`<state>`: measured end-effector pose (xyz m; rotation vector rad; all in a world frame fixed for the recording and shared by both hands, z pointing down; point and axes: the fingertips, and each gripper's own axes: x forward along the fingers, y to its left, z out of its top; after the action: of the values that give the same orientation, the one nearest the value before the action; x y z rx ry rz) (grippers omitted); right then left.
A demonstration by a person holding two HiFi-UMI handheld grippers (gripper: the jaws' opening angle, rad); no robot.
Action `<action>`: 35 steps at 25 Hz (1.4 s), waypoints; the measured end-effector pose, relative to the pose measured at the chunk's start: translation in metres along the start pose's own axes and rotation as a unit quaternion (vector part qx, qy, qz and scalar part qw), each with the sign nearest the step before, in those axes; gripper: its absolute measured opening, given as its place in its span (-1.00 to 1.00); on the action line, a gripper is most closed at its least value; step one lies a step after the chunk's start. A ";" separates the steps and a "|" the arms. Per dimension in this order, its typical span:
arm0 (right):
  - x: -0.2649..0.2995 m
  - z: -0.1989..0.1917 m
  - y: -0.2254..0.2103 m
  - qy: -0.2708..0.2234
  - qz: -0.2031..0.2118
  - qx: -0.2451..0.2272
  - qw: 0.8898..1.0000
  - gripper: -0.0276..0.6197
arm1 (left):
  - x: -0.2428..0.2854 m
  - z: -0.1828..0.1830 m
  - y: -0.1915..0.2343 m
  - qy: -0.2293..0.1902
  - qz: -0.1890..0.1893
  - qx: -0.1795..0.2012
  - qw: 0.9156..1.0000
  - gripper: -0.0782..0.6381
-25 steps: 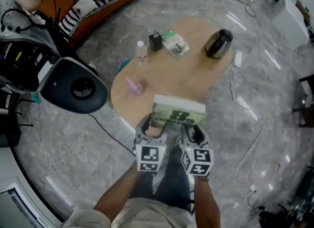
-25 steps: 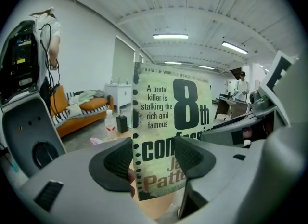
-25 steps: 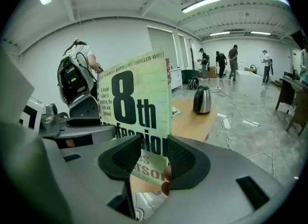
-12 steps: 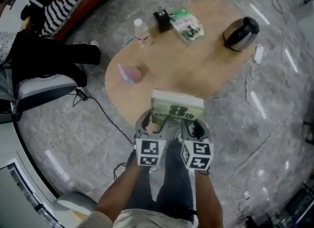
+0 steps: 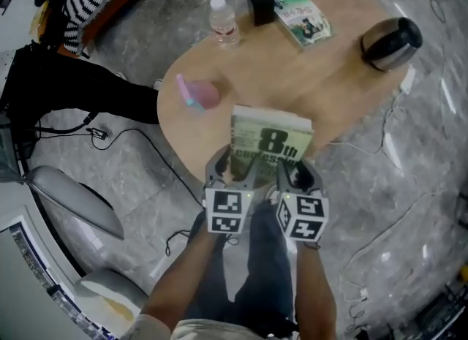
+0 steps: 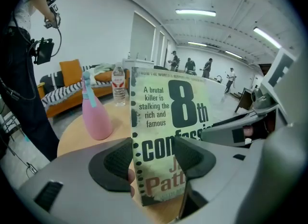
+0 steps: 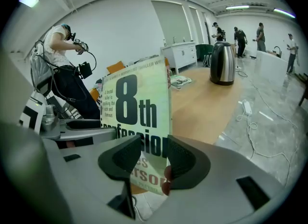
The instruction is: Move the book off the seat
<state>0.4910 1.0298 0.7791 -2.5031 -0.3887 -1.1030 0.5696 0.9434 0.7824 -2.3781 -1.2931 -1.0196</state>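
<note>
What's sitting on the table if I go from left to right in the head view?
pink bottle → clear water bottle → small black container → green booklet → dark kettle. The held book overlaps the middle ones, so it is left out.

Bare table ahead
Past my green paperback book (image 5: pixel 269 145) the wooden table (image 5: pixel 292 75) lies open; a pink spray bottle (image 5: pixel 199 95) stands left.

The person is wearing dark trousers (image 5: pixel 256 258) and a pale top (image 5: pixel 212 330). The grey left gripper (image 5: pixel 232 176) and right gripper (image 5: pixel 290 175) are bearing black-and-white marker cubes (image 5: pixel 225 212).
</note>
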 end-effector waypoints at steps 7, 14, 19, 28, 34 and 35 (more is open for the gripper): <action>0.026 -0.003 -0.012 0.016 0.000 0.011 1.000 -0.38 | 0.026 -0.009 0.004 0.033 -0.005 -0.023 0.999 0.00; 0.048 -0.018 -0.016 0.043 -0.001 0.014 0.999 -0.38 | 0.043 -0.035 0.009 0.074 0.007 -0.057 0.996 0.00; 0.060 -0.025 -0.021 0.054 -0.003 0.019 0.998 -0.38 | 0.054 -0.045 0.011 0.089 0.005 -0.063 0.994 0.00; 0.069 -0.037 -0.022 0.067 0.005 0.030 0.997 -0.38 | 0.062 -0.058 0.011 0.106 0.005 -0.066 0.992 0.01; 0.067 -0.033 -0.024 0.063 0.006 0.023 0.998 -0.37 | 0.058 -0.051 0.017 0.095 0.010 -0.048 0.994 0.01; 0.066 -0.029 -0.026 0.058 0.004 0.023 0.998 -0.37 | 0.057 -0.047 0.017 0.089 0.012 -0.043 0.995 0.01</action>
<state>0.5053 1.0464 0.8520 -2.3857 -0.3681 -1.2152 0.5827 0.9455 0.8567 -2.2967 -1.1760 -1.2727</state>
